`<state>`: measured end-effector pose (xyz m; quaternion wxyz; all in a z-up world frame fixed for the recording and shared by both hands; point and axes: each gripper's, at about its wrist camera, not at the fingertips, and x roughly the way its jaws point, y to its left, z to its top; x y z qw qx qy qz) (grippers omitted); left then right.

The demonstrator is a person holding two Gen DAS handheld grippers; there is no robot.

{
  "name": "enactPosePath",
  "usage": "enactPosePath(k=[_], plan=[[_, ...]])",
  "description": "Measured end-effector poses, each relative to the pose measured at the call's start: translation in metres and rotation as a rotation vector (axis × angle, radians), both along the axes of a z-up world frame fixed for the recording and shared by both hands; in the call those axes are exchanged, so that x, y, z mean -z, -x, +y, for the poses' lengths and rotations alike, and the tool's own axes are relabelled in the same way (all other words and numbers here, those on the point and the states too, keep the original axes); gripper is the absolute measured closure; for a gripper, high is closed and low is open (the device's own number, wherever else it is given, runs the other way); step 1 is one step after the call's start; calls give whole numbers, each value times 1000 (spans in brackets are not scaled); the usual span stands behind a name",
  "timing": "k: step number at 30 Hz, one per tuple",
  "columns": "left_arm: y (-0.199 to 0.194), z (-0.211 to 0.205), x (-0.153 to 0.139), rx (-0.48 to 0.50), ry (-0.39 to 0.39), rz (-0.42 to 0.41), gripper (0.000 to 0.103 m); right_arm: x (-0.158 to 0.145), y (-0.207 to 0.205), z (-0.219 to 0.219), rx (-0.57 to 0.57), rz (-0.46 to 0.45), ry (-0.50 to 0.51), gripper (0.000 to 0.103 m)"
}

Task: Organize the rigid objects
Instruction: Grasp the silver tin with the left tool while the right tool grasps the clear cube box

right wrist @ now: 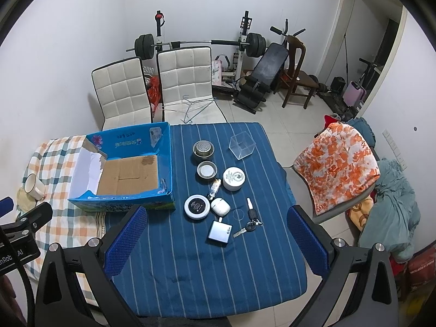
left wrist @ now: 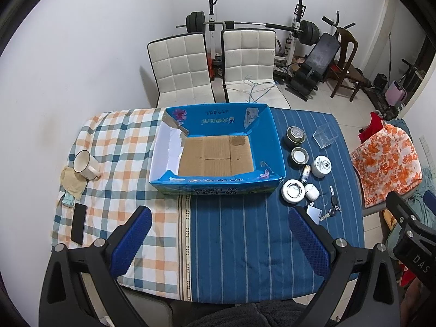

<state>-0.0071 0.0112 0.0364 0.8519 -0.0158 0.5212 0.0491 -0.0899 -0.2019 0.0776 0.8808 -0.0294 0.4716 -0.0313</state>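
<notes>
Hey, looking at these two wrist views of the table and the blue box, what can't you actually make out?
- Charger: left wrist view, partly hidden behind a finger of the left gripper.
- Print on the blue box: both views, too small to read.
- Small bottle: label too small in both views.
- Left table edge: right wrist view, covered by the other gripper's body.

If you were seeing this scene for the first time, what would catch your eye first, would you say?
Most striking is the open blue cardboard box, empty, its brown floor bare, on the table's left half. To its right, a cluster of small rigid items lies on the blue striped cloth: a clear plastic cube, a white round jar and a silver charger block. Both the left gripper and the right gripper are open and hold nothing.
</notes>
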Motion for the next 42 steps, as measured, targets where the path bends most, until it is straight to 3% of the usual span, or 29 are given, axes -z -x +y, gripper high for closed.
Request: enactPosePath(k=[8, 13, 17, 21, 26, 36, 38, 40, 42], plan=[[-64, -20, 11, 24, 20, -26, 0, 19, -58, -32, 62, 51, -28, 0], [-134, -51, 33, 86, 5, -32, 0, 62, -126, -76, 145, 123, -26, 0], [-199, -85, 70, 148, -11, 34, 0, 111, -190, -113, 195, 172, -18, 0], [-262, -129, 126, 207, -34, 152, 0, 171, -269, -131, 111, 259, 4, 0], [-312, -152, 182, 184, 20, 289, 0, 242, -347, -146, 26, 370, 9, 0], [-355, -166, 231, 143, 27, 399, 0, 347, -440, -136, -136, 538, 107, 0], [-362, -169, 236, 142, 23, 408, 0, 365, -448, -136, -134, 579, 83, 4], [-366, -172, 240, 140, 28, 413, 0, 380, -451, -143, -116, 628, 31, 25], [-372, -176, 245, 145, 30, 424, 0, 389, -451, -153, -76, 643, -21, 27]])
